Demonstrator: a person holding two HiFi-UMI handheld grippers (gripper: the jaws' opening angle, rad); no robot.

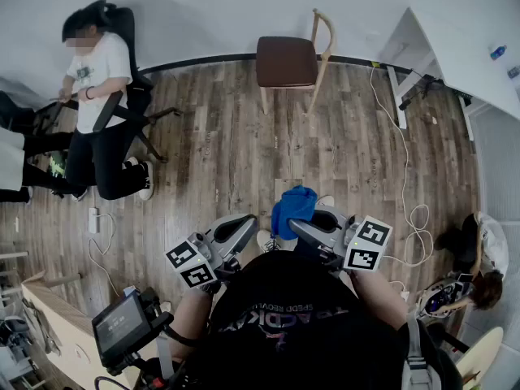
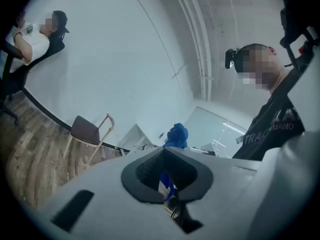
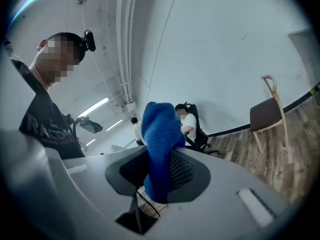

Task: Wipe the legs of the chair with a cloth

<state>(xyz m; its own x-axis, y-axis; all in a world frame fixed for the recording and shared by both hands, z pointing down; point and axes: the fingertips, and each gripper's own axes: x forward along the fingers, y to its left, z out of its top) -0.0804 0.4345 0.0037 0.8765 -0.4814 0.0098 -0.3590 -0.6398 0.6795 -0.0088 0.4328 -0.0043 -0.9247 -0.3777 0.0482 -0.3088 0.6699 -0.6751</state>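
A wooden chair [image 1: 286,60] with a brown seat and pale legs stands on the wood floor by the far wall; it also shows as the chair [image 2: 88,132] and the chair [image 3: 267,114] in the two gripper views. My right gripper [image 1: 296,224] is shut on a blue cloth [image 1: 294,207], which sticks up out of its jaws as the cloth [image 3: 160,139]. My left gripper [image 1: 246,226] is held beside it with its jaws together and nothing in them. Both grippers are close to my chest, far from the chair.
A person sits in a black office chair [image 1: 122,96] at the left. A white desk [image 1: 459,35] stands at the right, with cables [image 1: 405,169] trailing on the floor. Another person [image 1: 479,262] crouches at the lower right. A power strip [image 1: 93,219] lies at the left.
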